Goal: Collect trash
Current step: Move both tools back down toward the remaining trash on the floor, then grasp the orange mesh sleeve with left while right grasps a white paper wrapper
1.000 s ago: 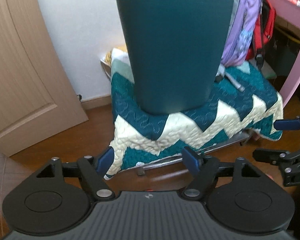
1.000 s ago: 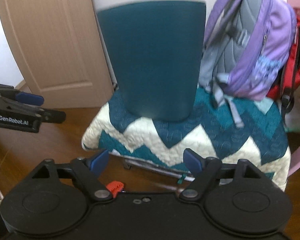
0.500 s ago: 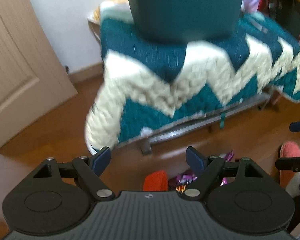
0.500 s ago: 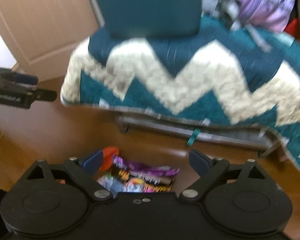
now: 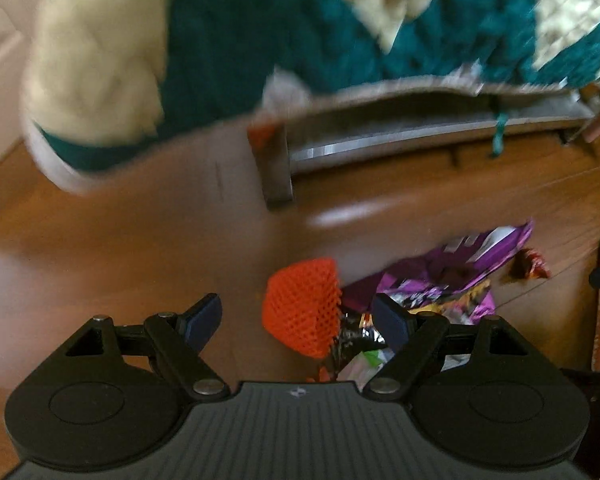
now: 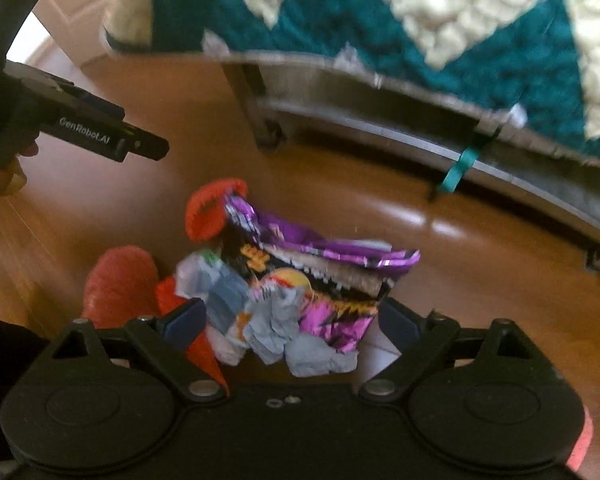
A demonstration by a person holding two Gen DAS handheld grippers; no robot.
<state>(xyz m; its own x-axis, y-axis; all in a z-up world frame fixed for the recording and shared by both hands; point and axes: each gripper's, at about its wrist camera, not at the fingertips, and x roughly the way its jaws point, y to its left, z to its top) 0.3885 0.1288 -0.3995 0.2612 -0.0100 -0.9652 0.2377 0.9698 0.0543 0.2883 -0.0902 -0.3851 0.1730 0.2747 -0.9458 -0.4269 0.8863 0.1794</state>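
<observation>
On the wood floor (image 6: 480, 272), just in front of the quilt-draped bench (image 6: 380, 92), sits the trash pile, so I'll use the purple snack bag (image 6: 320, 256) as my landmark. Right gripper (image 6: 288, 316) hangs directly over the bag, spread wide and pinching nothing, with the crumpled grey paper (image 6: 296, 340) between its tips on the near side of the bag. The bag's long axis runs roughly side to side across that gripper's span. Left gripper (image 5: 300, 318) is also spread and empty, and for it the bag (image 5: 452, 276) lies off to the right, with the orange mesh net (image 5: 304, 308) closest. My guess: right hand is better placed for the bag, left for the net. Count: one bag, one net, at least one paper wad (blurry), plus a fuzzy red thing (image 6: 116, 280) left of the bag I can't identify
</observation>
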